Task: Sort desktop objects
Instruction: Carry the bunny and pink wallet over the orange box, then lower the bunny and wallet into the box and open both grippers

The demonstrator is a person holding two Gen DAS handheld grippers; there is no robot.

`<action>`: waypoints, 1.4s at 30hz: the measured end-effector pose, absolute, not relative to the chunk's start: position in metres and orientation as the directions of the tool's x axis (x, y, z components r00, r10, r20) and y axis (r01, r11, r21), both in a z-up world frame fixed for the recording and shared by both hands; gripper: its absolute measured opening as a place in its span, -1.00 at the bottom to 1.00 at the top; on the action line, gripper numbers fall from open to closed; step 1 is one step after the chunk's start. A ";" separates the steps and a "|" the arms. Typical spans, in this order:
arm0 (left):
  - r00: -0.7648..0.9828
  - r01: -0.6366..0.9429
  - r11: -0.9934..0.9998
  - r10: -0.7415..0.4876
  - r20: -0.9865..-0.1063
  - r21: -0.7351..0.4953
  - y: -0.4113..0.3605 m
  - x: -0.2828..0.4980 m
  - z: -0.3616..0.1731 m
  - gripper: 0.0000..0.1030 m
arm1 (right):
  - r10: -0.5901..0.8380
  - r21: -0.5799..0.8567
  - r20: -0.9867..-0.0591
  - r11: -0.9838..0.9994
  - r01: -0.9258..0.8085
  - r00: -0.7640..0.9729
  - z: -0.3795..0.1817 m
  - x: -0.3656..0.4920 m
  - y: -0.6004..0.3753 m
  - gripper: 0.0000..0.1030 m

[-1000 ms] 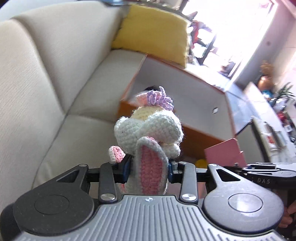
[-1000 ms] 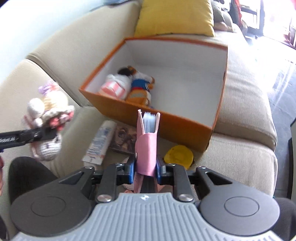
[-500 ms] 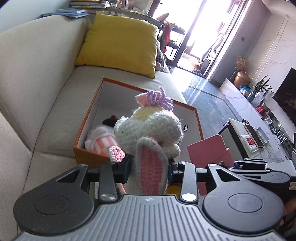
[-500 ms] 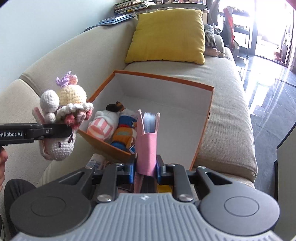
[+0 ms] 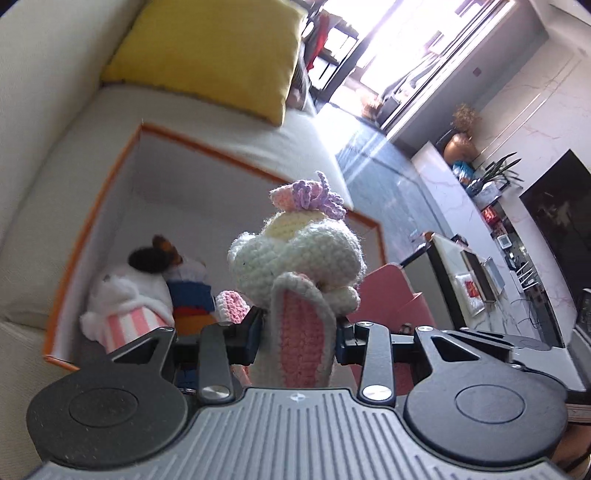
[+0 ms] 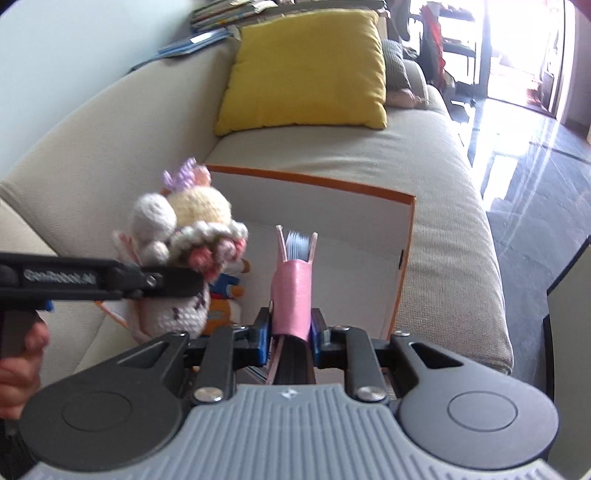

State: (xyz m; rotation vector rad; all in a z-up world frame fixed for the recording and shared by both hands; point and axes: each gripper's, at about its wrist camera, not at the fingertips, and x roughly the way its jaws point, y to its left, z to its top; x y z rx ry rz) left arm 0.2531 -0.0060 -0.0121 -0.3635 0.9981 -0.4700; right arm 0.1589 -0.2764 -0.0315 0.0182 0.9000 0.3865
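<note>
My left gripper [image 5: 299, 332] is shut on a white and pink crocheted bunny [image 5: 295, 266] and holds it over the near left part of the orange box [image 5: 92, 225]. The bunny also shows in the right wrist view [image 6: 181, 236], held by the left gripper [image 6: 173, 282]. My right gripper [image 6: 291, 328] is shut on a pink notebook [image 6: 293, 280], upright over the box's near edge; the notebook shows in the left wrist view [image 5: 391, 291]. Two plush toys [image 5: 147, 295] lie inside the box.
The box stands on a beige sofa [image 6: 443, 184] with a yellow cushion [image 6: 306, 74] behind it. Books [image 6: 229, 14] lie on the sofa back. A low table [image 5: 472, 273] and TV shelf stand to the right across the floor.
Both grippers have moved forward toward the box with their objects. The bunny is now over the box's near left part and the notebook is nearer its front edge.
</note>
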 end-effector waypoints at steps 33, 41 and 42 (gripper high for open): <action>0.359 0.198 0.927 -0.371 -0.856 -0.319 -0.035 0.258 -0.085 -0.02 | -0.040 -0.153 -0.908 0.959 -0.240 0.418 -0.092 0.198 -0.237 -0.54; 0.384 0.230 0.927 -0.366 -0.848 -0.296 -0.041 0.251 -0.077 0.01 | -0.060 -0.170 -0.936 0.939 -0.298 0.347 -0.089 0.203 -0.238 -0.56; 0.387 0.234 0.927 -0.364 -0.847 -0.292 -0.041 0.250 -0.075 0.01 | -0.060 -0.171 -0.937 0.938 -0.301 0.344 -0.089 0.203 -0.238 -0.57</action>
